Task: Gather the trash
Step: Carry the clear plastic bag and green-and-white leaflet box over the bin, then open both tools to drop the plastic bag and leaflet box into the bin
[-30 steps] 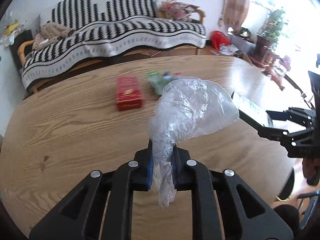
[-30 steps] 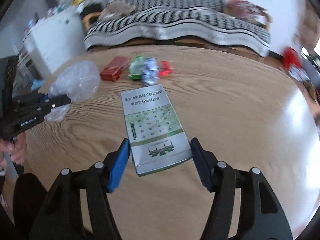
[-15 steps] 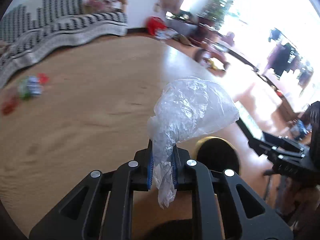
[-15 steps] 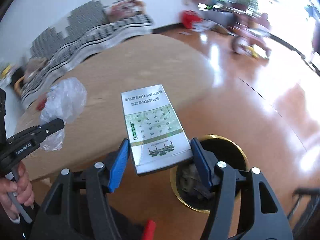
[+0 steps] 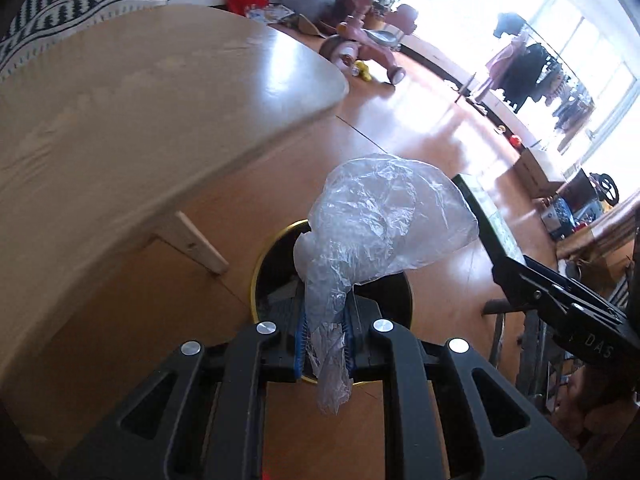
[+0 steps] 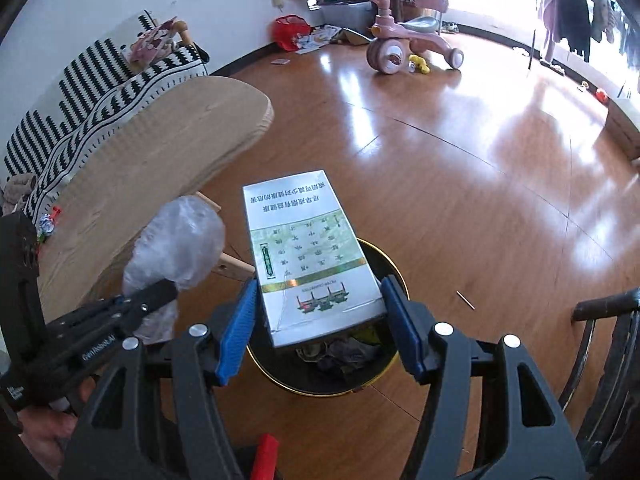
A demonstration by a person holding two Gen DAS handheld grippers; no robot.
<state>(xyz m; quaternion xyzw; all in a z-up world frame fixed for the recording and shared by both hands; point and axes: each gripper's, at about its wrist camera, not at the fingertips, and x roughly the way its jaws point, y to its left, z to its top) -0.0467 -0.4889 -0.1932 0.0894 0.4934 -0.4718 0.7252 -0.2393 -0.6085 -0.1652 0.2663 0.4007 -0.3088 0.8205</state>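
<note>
Both hands are over the bin (image 6: 384, 384) now, which sits on the floor beside the bench (image 6: 152, 168). The left gripper (image 5: 325, 340) is clamped on a crumpled plastic bag (image 5: 384, 224); the right gripper (image 6: 320, 320) pinches a flat carton (image 6: 308, 256) by its sides. I'd lower each inside the gold rim before letting go, since the bag could drift off and the carton could catch the rim

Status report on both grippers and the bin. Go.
Left gripper shut on plastic bag, right gripper shut on box. Both over the bin, trash already inside. Nothing blocking the drop.
</note>
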